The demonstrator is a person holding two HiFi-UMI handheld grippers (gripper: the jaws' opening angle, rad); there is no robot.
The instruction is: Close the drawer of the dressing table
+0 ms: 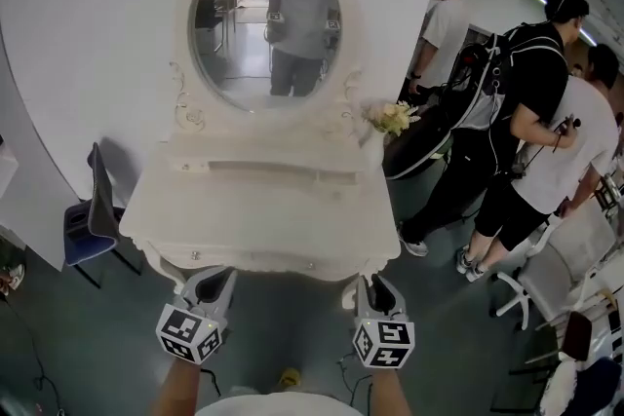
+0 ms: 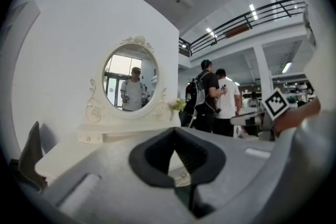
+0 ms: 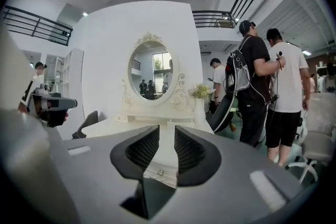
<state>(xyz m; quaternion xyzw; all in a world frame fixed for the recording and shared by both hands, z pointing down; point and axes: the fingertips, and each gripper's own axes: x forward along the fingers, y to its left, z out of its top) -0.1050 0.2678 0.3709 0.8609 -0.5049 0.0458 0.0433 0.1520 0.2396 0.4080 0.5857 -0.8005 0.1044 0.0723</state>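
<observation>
The left gripper [image 2: 175,132] has its fingertips together on nothing. The right gripper [image 3: 167,139] holds its fingers a narrow gap apart, empty. A knob [image 3: 160,172] shows low in that gap. The drawer [image 1: 255,258] front lies just ahead of both, under the dressing table [image 1: 195,200] edge. People [image 1: 517,112] crowd the floor beyond the right fingers, and a chair [image 1: 93,219] stands beyond the left ones.

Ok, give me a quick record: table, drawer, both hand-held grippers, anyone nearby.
dressing table: white, oval mirror above
drawer front: faces the person; open or shut, cannot tell
left hand-held gripper: at the front edge, jaw tips together, nothing held
right hand-held gripper: at the front edge, jaws apart, empty; knob shows through the gap
bystanders: right of the table in head view
</observation>
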